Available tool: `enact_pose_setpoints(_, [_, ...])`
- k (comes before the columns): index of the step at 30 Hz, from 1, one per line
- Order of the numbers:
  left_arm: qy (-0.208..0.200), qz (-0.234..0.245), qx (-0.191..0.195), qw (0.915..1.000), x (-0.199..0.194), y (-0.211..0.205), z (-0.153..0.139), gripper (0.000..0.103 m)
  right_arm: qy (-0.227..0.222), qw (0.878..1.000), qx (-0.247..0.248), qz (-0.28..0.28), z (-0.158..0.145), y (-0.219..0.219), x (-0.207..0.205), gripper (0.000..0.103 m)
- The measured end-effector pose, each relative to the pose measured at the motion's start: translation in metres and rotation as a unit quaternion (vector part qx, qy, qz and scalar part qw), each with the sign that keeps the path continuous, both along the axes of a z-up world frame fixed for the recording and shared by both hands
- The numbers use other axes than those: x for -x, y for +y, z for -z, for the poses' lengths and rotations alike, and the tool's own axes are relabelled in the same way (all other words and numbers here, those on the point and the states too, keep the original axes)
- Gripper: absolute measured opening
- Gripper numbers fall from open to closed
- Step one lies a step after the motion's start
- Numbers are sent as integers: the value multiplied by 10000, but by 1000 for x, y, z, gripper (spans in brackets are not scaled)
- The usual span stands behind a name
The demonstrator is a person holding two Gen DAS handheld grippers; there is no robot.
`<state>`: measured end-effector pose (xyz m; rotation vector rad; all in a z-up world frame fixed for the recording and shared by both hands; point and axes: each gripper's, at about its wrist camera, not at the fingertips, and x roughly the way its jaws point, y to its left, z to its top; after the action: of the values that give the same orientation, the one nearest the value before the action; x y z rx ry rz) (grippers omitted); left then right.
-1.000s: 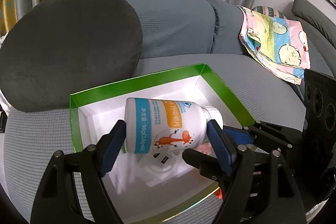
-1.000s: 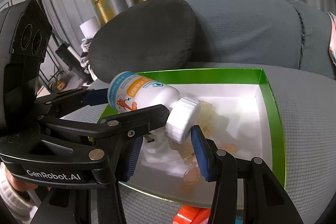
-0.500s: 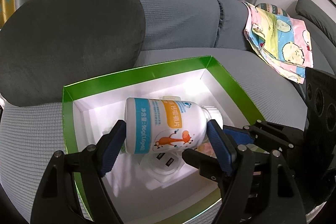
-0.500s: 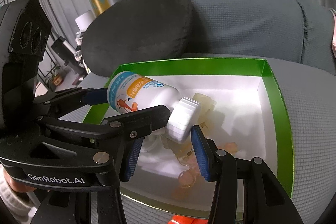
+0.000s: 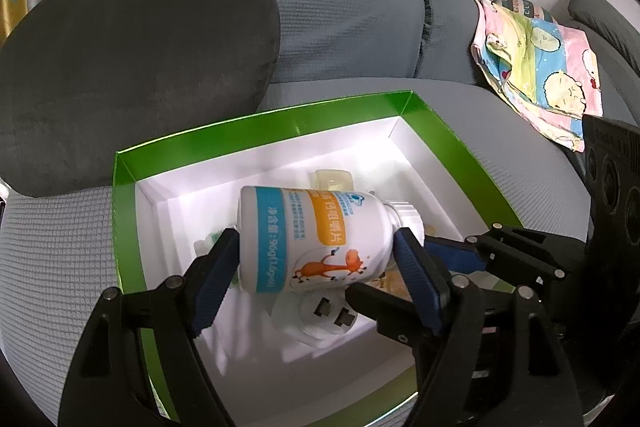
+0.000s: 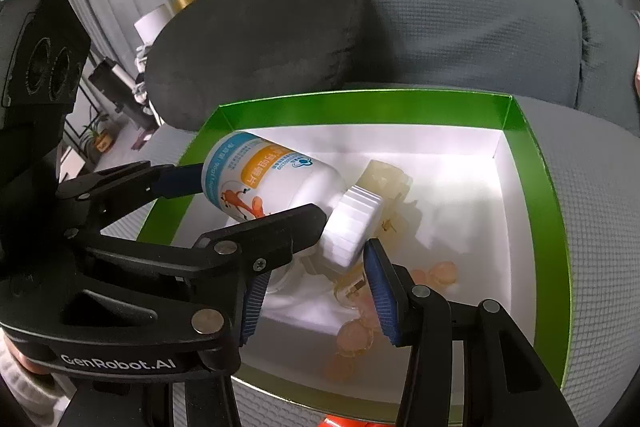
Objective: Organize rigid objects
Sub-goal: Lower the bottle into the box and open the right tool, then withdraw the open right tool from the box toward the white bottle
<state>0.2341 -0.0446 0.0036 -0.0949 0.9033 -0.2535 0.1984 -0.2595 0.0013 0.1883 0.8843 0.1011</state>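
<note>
One white plastic bottle (image 5: 316, 243), lying sideways above green box (image 5: 256, 131): teal band near base, orange label panel, orange cartoon animal, ribbed white cap (image 6: 352, 225). Left gripper (image 5: 316, 267) jaws pinch bottle body at base and shoulder. Right gripper (image 6: 316, 283) jaws spread either side of cap, gap visible. Box interior white; holds one white plug adapter (image 5: 324, 315), one pale yellow block (image 6: 386, 179), several translucent orange discs (image 6: 354, 337), count unclear. Box sits on grey sofa (image 5: 360, 27), one dark cushion (image 5: 132, 59) behind.

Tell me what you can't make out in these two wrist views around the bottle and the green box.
- Left wrist: bottle hides the items behind it in the green box.
- Left wrist: bottle's small print, too small.
- Right wrist: orange object, cut off by the bottom edge.
- Right wrist: left gripper hides whether right gripper touches the cap.
</note>
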Motion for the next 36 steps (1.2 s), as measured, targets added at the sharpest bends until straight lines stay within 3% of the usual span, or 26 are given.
enact_pose_setpoints(10, [300, -173, 196, 9992, -2, 6, 8, 79, 172, 9998, -23, 41, 3, 3, 0, 50])
enact_pose_setpoints(13, [339, -274, 117, 9990, 2, 8, 8, 89, 226, 9997, 79, 91, 2, 6, 2, 51])
enact_pose_setpoints(16, [323, -318, 89, 9989, 8, 8, 4, 101, 164, 9996, 181, 154, -1, 6, 10, 60])
enact_pose_setpoints(19, [253, -363, 42, 9990, 16, 9, -5, 102, 72, 9995, 146, 263, -8, 1, 20, 63])
enact_pose_setpoints(23, [24, -411, -107, 9991, 31, 6, -19, 102, -134, 9987, 285, 397, -20, -4, 42, 71])
enact_pose_setpoints(26, [-278, -448, -200, 9984, 48, 1, -33, 102, -326, 9970, 458, 525, -32, -7, 66, 72])
enact_pose_setpoints(31, [-792, -453, -332, 9953, 86, -6, -58, 102, -635, 9956, 338, 603, -48, -11, 107, 73])
enact_pose_setpoints(36, [-1006, -345, -426, 9934, 121, -18, -75, 102, -823, 9940, 346, 636, -62, -10, 149, 73])
